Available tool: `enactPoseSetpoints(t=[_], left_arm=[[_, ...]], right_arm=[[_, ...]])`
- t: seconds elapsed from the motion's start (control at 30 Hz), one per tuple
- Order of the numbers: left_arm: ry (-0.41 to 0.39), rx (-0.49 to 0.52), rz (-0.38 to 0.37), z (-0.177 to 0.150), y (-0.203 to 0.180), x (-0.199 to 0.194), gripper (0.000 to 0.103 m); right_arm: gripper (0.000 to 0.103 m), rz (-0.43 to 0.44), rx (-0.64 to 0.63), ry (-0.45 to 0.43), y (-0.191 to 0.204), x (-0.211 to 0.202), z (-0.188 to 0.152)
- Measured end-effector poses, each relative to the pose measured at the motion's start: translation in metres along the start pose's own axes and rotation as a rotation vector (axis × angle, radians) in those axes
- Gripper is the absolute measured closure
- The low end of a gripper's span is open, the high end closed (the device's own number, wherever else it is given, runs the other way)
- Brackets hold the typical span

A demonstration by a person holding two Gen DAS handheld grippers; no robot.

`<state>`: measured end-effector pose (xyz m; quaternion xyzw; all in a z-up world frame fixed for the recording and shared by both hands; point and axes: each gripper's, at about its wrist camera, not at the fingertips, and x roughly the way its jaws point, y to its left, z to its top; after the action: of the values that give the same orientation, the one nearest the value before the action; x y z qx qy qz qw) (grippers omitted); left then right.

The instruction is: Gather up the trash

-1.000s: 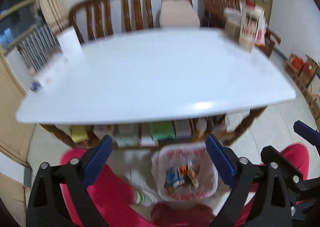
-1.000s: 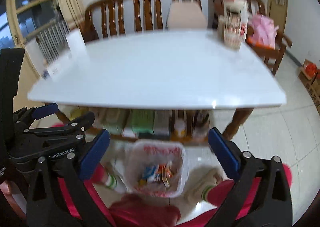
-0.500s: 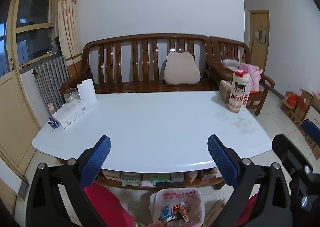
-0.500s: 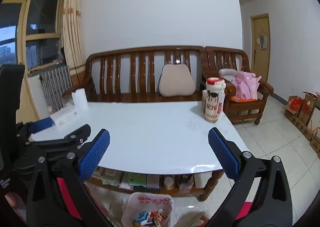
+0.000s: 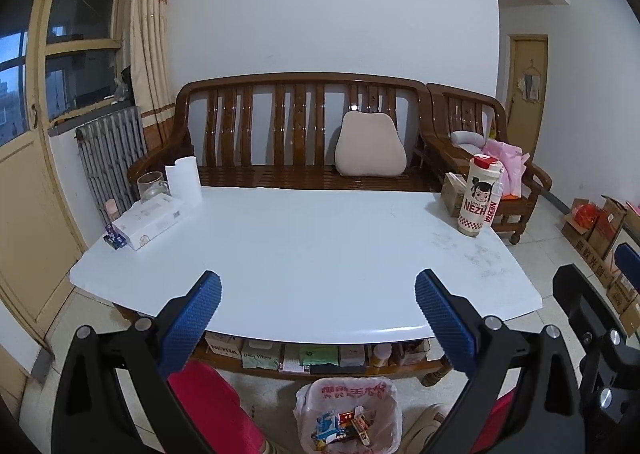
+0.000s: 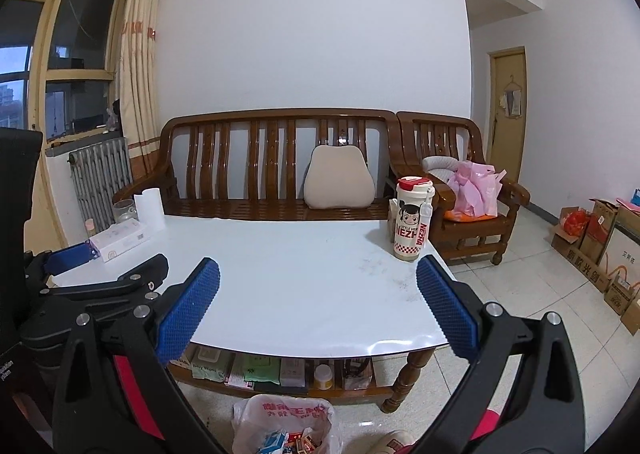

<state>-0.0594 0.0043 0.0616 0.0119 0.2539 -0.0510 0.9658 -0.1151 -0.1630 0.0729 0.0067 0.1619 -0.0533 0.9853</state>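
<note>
A trash bin lined with a white bag [image 5: 347, 416] stands on the floor in front of the table, with several wrappers and small packets [image 5: 340, 428] inside; it also shows in the right wrist view [image 6: 282, 428]. My left gripper [image 5: 318, 314] is open and empty, raised above the near edge of the white table [image 5: 304, 250]. My right gripper [image 6: 318, 304] is open and empty, beside it on the right. The left gripper's body [image 6: 100, 290] shows at the left of the right wrist view.
On the table stand a white Nezha bottle [image 5: 482, 196], a tissue box [image 5: 152, 220], a paper roll [image 5: 184, 182] and a glass jar [image 5: 151, 185]. A wooden bench [image 5: 300, 134] is behind. Cardboard boxes [image 6: 600, 238] sit at right. Packets fill the under-table shelf [image 5: 312, 356].
Both grippers have tilted up and risen from looking down at the bin to looking across the table. The bin has slid to the bottom edge of both views. Jaws stayed open.
</note>
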Motion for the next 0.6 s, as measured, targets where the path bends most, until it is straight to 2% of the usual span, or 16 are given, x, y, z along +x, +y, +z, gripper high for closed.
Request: enactPoseSetpoints(t=[0.6], left_arm=[[0.018, 0.002, 0.025, -0.0017, 0.0046, 0.0055, 0.008]], right_arm=[[0.007, -0.016, -0.004, 0.018, 0.0086, 0.0021, -0.001]])
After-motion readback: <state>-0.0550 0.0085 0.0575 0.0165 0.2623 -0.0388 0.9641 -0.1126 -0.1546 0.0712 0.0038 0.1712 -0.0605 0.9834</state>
